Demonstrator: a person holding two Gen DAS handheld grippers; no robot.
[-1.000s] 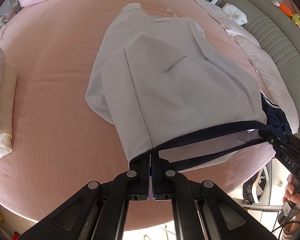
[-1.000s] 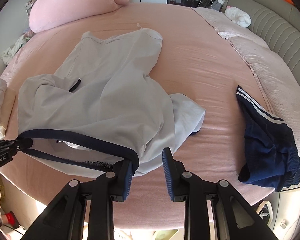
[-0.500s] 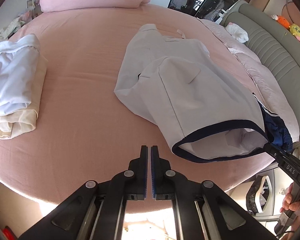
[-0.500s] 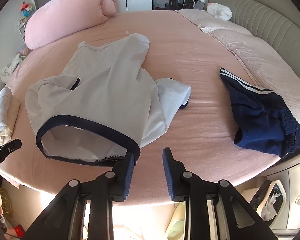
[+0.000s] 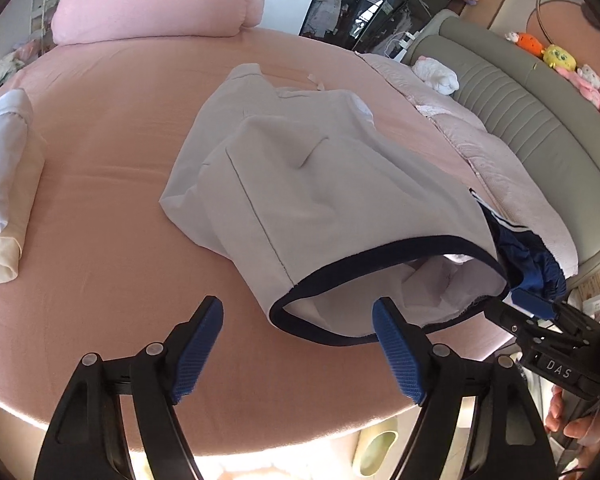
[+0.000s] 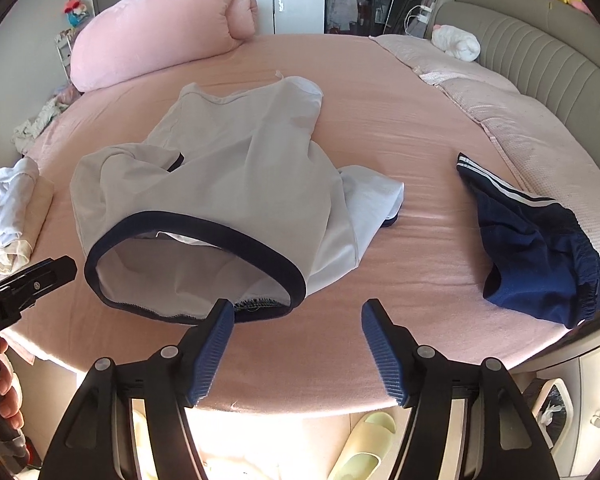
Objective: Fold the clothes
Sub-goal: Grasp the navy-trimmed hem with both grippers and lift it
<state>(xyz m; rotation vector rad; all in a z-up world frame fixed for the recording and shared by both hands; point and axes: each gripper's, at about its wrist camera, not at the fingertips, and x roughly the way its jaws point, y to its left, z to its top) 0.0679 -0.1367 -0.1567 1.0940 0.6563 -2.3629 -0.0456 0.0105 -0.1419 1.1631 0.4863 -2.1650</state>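
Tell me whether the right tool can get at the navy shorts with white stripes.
Probably yes. The right tool, jaws opening and empty, faces bare pink sheet; the navy shorts with white stripes lie uncovered to its right, apart from the pale grey garment.

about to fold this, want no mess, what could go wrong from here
1. The shirt lies bunched, one sleeve doubled under; folding now could lock in creases.
2. Its hem gapes near the bed edge and might slide off.
3. Both claws are opening, gripping nothing; a grab may catch one layer only.
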